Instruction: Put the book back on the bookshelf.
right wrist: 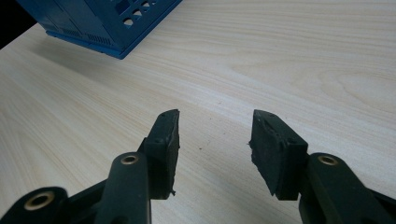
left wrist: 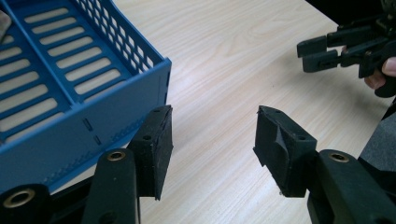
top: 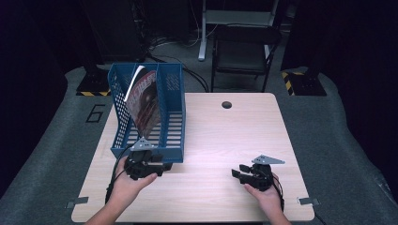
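blue rack [top: 171, 140] on the left side of the wood table [top: 225, 136], long way running front to back, with a magazine [top: 143, 101] leaning inside. left gripper [top: 152, 161] right at the rack's near right corner, partly open, nothing held. one pad [left wrist: 156, 149] just beside the front wall. rack straight ahead and a bit left of it. right gripper [top: 244, 174] well apart, partly open, nothing held, resting low. lots of bare table between the two. near edge close behind both hands.
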